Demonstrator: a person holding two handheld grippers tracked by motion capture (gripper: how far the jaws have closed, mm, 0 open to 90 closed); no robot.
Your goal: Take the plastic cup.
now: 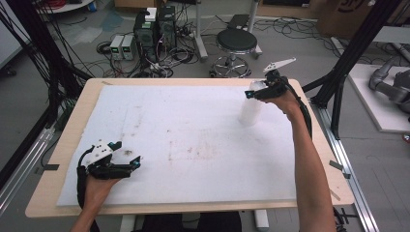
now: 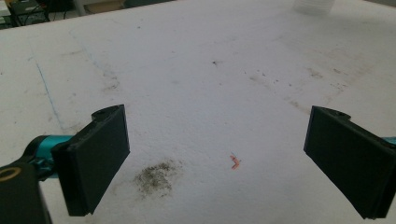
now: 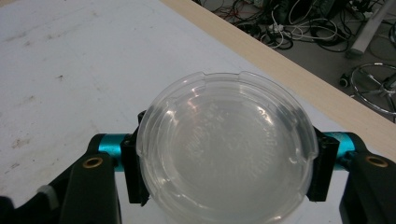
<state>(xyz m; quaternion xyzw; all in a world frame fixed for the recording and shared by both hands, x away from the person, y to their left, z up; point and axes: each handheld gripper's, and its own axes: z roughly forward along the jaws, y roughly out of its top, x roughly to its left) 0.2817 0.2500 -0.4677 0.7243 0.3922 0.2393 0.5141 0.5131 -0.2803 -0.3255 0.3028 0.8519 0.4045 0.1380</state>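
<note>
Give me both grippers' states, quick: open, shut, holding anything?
Left gripper: open, nothing between its jaws, low over the white foam mat.
Right gripper: shut on the clear plastic container, jaws on either side below its lid.

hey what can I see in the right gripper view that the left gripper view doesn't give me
The right gripper view looks down on a clear round lid topping the translucent container, with the right gripper closed against its two sides. It also takes in the wooden table edge and floor cables.

The left gripper view has the left gripper with jaws wide apart and nothing between them, a dark smudge and a small orange scrap.

Both show the stained white foam sheet.
</note>
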